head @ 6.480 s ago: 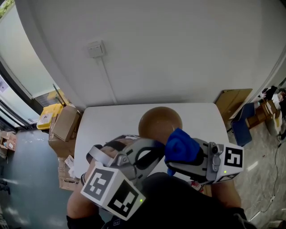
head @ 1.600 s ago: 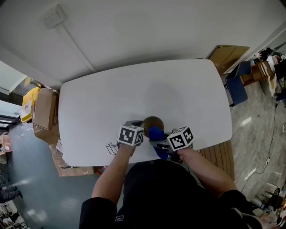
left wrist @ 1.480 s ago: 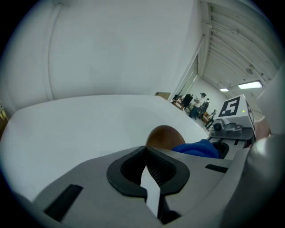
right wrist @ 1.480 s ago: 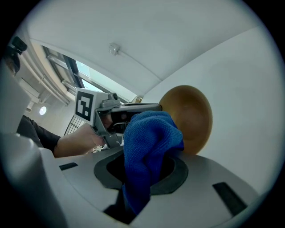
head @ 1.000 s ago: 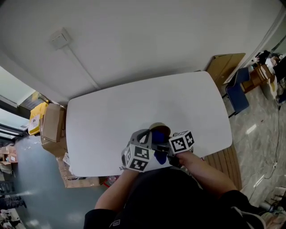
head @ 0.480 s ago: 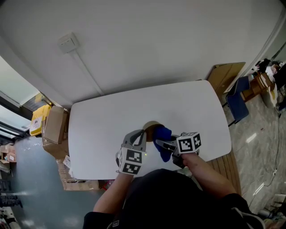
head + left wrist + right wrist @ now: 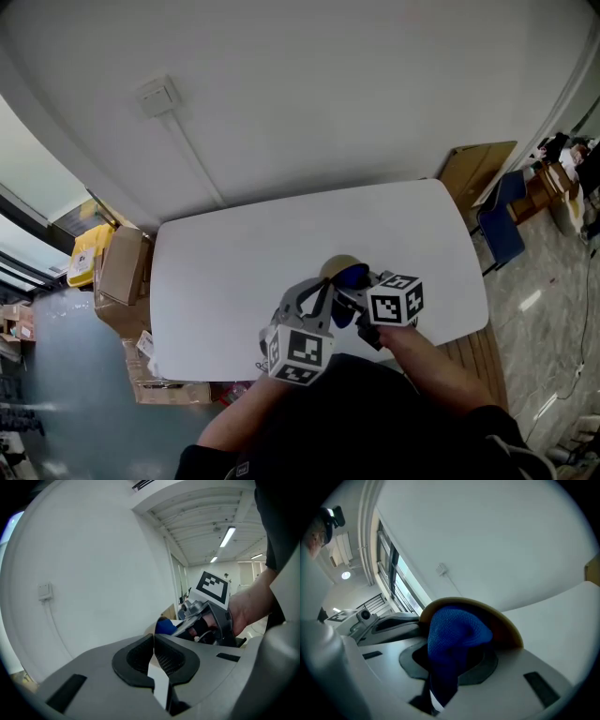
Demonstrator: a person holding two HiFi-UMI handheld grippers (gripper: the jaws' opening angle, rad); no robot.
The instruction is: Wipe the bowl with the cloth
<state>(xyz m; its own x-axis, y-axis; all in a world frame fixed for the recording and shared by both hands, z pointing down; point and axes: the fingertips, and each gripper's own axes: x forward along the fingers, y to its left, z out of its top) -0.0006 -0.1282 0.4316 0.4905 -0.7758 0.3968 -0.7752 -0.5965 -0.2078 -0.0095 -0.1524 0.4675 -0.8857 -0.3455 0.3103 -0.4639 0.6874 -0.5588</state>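
The brown bowl hangs tipped on its side above the white table. My left gripper is shut on its thin rim; in the left gripper view the jaws pinch a pale sliver of the bowl wall. My right gripper is shut on the blue cloth. In the right gripper view the bunched cloth covers the jaws and presses into the hollow of the bowl. The left gripper shows there at the bowl's left edge.
Cardboard boxes and a yellow item stand on the floor left of the table. A cardboard sheet and a blue chair are at the right. A wall outlet sits on the white wall behind.
Both grippers have risen towards the camera, carrying bowl and cloth up off the table. The bowl has tipped and the cloth now sits in its hollow.
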